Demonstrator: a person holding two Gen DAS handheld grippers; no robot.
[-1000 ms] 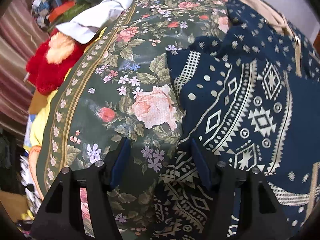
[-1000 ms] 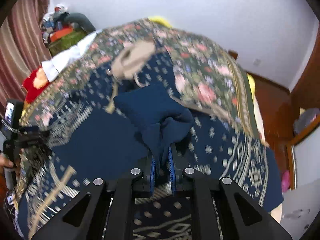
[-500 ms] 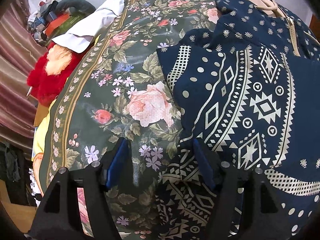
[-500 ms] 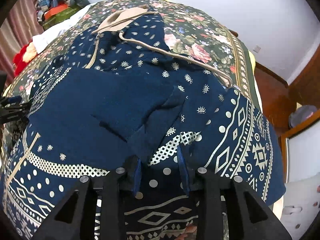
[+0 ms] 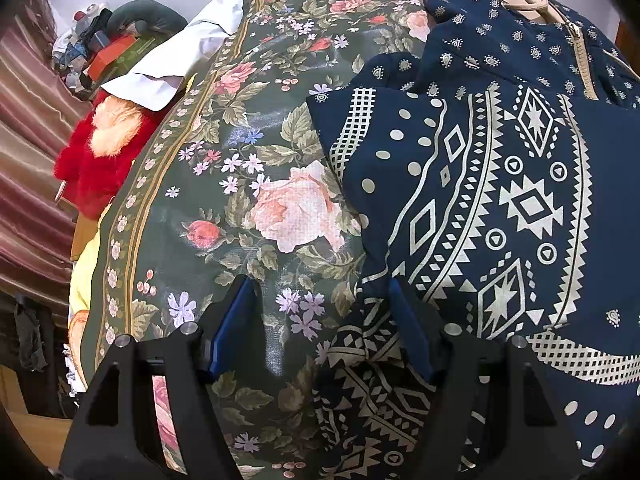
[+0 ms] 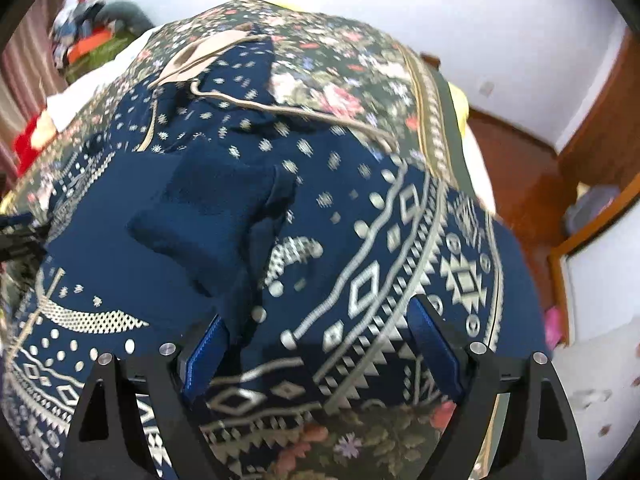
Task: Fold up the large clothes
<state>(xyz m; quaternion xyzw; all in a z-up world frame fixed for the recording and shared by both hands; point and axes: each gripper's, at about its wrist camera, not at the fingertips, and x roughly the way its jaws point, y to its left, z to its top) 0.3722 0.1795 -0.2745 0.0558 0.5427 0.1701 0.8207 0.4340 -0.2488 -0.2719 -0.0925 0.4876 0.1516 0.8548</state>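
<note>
A large navy garment with cream geometric print and a tan hood lies spread on a dark green floral bedspread. It fills the right wrist view, where a plain navy sleeve lies folded over its middle. My left gripper is open and empty, low over the garment's left edge, its right finger over the fabric. My right gripper is open wide and empty, low over the garment's near hem.
A red furry item, a white cloth and a pile of clutter lie at the bed's far left. Striped curtains hang on the left. Wooden floor and a door frame lie to the right.
My right gripper opened and let go of the navy sleeve, which now lies on the garment, then drew back toward the near hem. My left gripper stayed open and moved little.
</note>
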